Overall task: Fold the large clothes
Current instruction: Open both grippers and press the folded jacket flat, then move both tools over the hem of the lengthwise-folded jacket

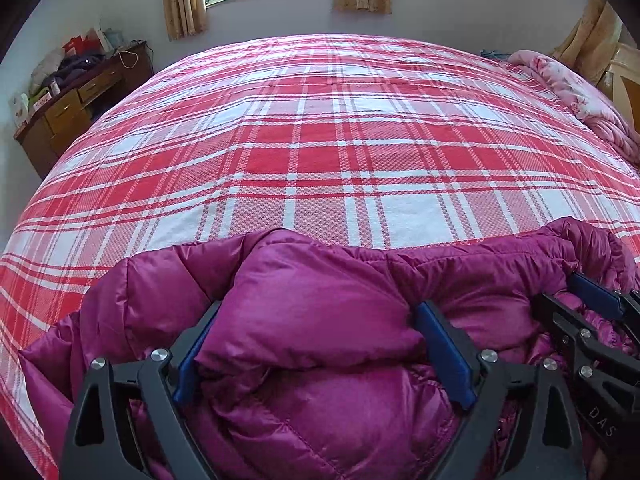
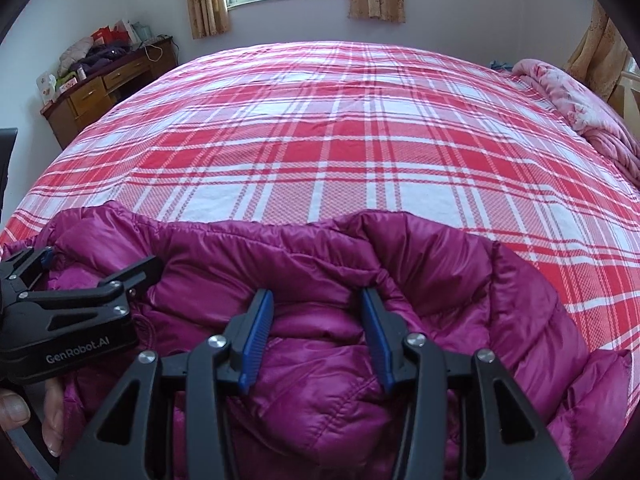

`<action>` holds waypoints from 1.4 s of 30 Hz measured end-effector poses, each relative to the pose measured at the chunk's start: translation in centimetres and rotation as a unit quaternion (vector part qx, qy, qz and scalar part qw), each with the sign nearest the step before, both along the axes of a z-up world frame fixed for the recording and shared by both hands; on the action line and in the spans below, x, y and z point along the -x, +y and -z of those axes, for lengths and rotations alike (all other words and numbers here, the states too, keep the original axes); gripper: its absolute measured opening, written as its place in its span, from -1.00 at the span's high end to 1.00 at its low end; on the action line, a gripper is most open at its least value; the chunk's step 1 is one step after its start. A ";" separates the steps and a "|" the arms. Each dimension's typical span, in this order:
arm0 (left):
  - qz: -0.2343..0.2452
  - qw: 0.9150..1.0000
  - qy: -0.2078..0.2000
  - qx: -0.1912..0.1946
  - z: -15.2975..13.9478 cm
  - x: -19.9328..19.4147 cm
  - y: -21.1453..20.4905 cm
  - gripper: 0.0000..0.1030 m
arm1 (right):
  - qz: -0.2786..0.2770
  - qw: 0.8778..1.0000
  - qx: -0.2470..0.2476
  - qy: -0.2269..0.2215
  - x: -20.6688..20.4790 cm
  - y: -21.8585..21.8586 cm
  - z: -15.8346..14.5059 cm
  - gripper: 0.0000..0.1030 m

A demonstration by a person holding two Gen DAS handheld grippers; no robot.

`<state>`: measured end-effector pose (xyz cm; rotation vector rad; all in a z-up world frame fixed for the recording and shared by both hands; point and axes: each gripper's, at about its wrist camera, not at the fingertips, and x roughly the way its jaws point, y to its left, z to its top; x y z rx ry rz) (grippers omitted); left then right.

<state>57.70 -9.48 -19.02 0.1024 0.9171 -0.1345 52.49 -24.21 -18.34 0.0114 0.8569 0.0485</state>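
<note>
Magenta puffer jacket [image 1: 320, 320] bunched at the near edge of the plaid bed [image 1: 320, 140], my left gripper [image 1: 320, 350] and right gripper [image 2: 316, 330] both apart around puffy folds, so I'd bite deep, lift evenly, avoid slippage.

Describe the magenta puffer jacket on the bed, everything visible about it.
The shiny magenta quilted puffer jacket is padded, stitched in puffy channels, with a duller fleecy lining showing at one edge. It lies crumpled in a heap on the near edge of the red-and-white plaid bedspread. Its fabric bulges between the blue pads of the left claw and of the right claw; neither looks clamped.
</note>
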 end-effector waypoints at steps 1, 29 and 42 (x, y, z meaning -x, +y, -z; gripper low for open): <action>0.000 1.000 0.000 0.000 0.0 0.0 0.0 -0.81 | 0.000 1.000 0.002 0.000 0.0 0.0 0.0 0.05; -0.008 1.000 0.006 -0.021 0.1 -0.4 -0.4 -0.94 | -0.005 0.999 0.032 0.006 -0.3 0.7 -0.1 0.05; 0.002 0.998 -0.047 0.046 -7.0 14.8 11.4 -0.94 | 0.029 0.999 -0.032 -0.007 13.9 -6.4 -4.4 -0.51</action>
